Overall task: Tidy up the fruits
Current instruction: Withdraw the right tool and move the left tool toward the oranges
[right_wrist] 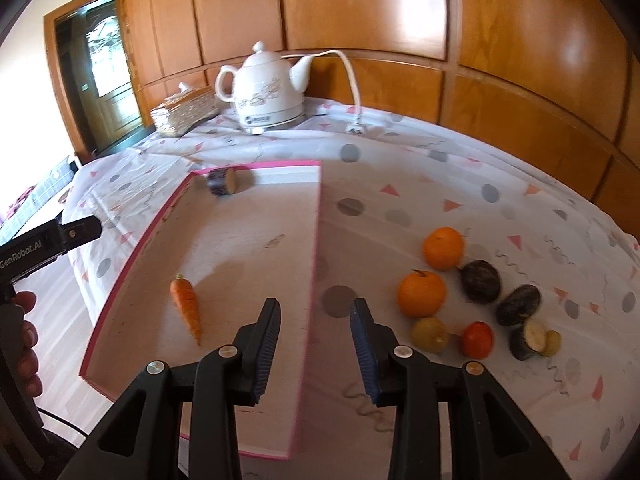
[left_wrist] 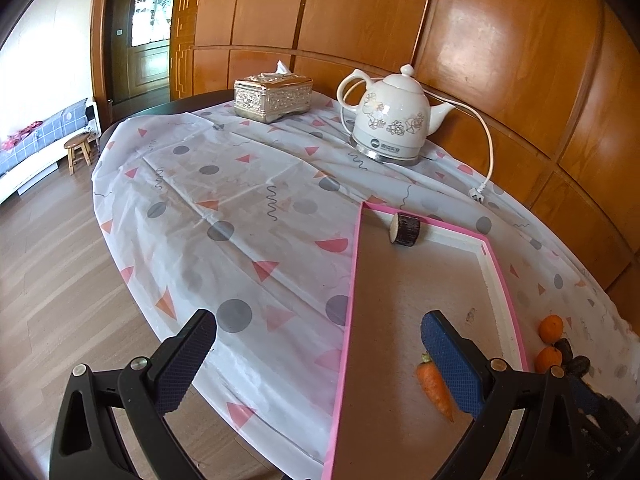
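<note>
A pink-rimmed shallow tray lies on the table; it also shows in the left wrist view. In it lie a carrot and a dark cut eggplant piece. To the tray's right lie two oranges, dark fruits, a yellow-green fruit, a small red tomato and a cut dark piece. My right gripper is open and empty over the tray's right rim. My left gripper is open and empty over the tray's left rim.
A white electric kettle with its cord and loose plug stands at the back. A silver tissue box is beside it. The patterned tablecloth covers the table; wood-panel wall behind, floor to the left.
</note>
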{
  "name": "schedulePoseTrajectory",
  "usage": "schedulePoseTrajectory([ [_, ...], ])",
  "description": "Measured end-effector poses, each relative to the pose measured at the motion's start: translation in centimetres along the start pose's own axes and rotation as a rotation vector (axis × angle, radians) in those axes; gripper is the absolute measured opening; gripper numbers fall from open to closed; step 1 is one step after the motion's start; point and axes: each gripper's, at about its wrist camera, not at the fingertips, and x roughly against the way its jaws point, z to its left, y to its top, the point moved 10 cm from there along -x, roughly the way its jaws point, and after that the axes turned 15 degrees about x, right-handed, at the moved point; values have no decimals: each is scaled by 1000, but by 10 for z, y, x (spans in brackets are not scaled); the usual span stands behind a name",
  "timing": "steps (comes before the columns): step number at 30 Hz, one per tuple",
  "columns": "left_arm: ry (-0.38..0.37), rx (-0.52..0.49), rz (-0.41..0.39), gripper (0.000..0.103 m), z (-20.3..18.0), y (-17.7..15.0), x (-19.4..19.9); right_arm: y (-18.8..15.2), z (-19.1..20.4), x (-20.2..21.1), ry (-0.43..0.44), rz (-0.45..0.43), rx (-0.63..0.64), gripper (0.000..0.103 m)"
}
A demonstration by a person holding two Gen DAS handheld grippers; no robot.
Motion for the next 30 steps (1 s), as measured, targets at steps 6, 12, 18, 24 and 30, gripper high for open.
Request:
schedulePoseTrajectory([
  [6, -9, -24, -2, 103, -7, -2, 3, -12, -29, 14, -76, -11, -32, 44],
  [12, -25, -59, -6, 103, -17, -6, 7, -36, -66, 26, -159, 7, -93, 52],
  [18, -34, -104, -10, 103, -29, -11, 11, -76, -115, 37, -254, 56, -208, 52],
  [24, -44, -138, -16, 103, -39, -16, 13, -113, -160, 50, -356, 93, -310, 52],
  [30, -55, -174, -19, 103, -49, -20, 16, -140, -193, 64, -434, 112, -392, 52],
])
